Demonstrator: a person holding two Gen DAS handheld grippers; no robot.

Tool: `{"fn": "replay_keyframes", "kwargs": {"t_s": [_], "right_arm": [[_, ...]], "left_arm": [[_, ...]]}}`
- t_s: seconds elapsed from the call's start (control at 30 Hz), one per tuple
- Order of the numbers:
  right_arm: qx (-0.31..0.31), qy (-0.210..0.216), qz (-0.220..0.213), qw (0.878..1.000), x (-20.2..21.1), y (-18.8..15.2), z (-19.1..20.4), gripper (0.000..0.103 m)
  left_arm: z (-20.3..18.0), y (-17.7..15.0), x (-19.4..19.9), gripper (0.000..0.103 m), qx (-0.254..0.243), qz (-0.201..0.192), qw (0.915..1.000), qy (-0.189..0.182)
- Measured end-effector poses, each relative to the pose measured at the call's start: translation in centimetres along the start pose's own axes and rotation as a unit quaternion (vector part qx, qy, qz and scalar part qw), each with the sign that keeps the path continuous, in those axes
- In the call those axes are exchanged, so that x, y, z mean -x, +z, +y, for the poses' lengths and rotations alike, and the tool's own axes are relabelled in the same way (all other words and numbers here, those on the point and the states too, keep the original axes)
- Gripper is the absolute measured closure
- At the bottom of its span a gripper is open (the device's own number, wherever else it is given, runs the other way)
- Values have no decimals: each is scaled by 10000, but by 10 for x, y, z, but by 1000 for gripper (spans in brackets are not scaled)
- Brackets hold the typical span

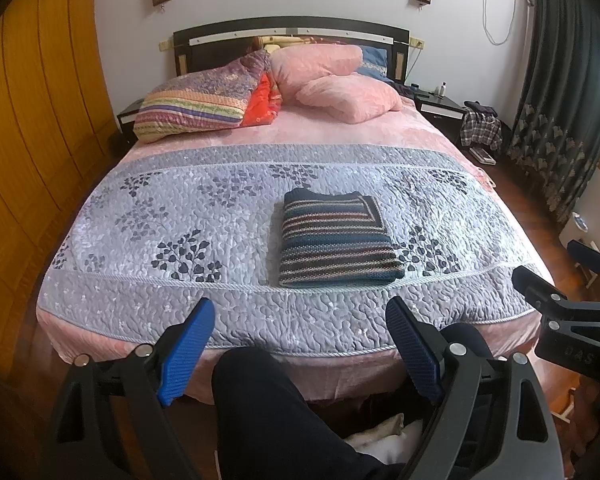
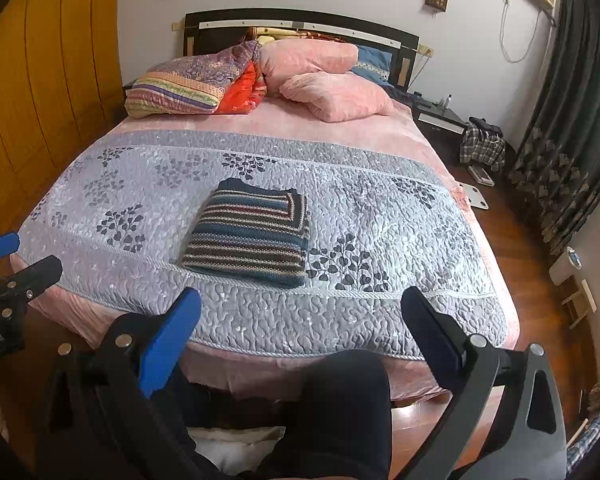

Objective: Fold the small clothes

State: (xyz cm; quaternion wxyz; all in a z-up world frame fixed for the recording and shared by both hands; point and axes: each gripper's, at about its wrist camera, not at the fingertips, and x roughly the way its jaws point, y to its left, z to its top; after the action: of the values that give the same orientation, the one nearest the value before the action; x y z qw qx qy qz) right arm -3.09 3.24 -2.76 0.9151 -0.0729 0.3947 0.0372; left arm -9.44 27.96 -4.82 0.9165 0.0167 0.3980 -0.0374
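Striped knit sweater (image 1: pixel 336 238) (image 2: pixel 252 236): folded into a compact rectangle, lying flat on the grey quilted bedspread (image 1: pixel 140 216) (image 2: pixel 380 208), near the foot of the bed and slightly right of centre in the left wrist view. Nothing is touching it.

Left gripper (image 1: pixel 300 348) (image 2: pixel 4 256): hovering off the near edge of the bed, fingers spread wide, holding nothing. Its blue pads (image 1: pixel 188 348) are pointing toward the sweater, well short of it.

Right gripper (image 2: pixel 300 336) (image 1: pixel 556 276): hovering beside the left one at the near edge, fingers likewise spread wide and empty.

Person's knees in dark trousers (image 1: pixel 268 412) (image 2: pixel 340 400): showing below and between the fingers of each gripper, just in front of the bed.

Far end of bed: pink pillows (image 1: pixel 336 80) (image 2: pixel 328 80), a striped patterned folded quilt (image 1: pixel 204 100) (image 2: pixel 184 82) at the left, dark headboard (image 1: pixel 292 32) (image 2: pixel 300 24) behind.

Surroundings: wooden wardrobe (image 1: pixel 32 120) at the left, dark curtains (image 1: pixel 560 120) at the right, a plaid garment (image 1: pixel 482 128) (image 2: pixel 482 146) on the floor at the far right.
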Motion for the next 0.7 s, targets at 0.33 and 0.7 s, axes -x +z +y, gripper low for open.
{"fn": "replay_keyframes", "kwargs": {"t_s": [0.33, 0.7], "right_arm": [[-21, 7, 31, 10000, -5, -4, -2, 3], [-20, 103, 115, 9999, -15, -1, -1, 3]], "left_arm": [[-3, -1, -8, 16, -6, 66, 10000, -54], [-4, -1, -16, 16, 0, 151, 9999, -61]]}}
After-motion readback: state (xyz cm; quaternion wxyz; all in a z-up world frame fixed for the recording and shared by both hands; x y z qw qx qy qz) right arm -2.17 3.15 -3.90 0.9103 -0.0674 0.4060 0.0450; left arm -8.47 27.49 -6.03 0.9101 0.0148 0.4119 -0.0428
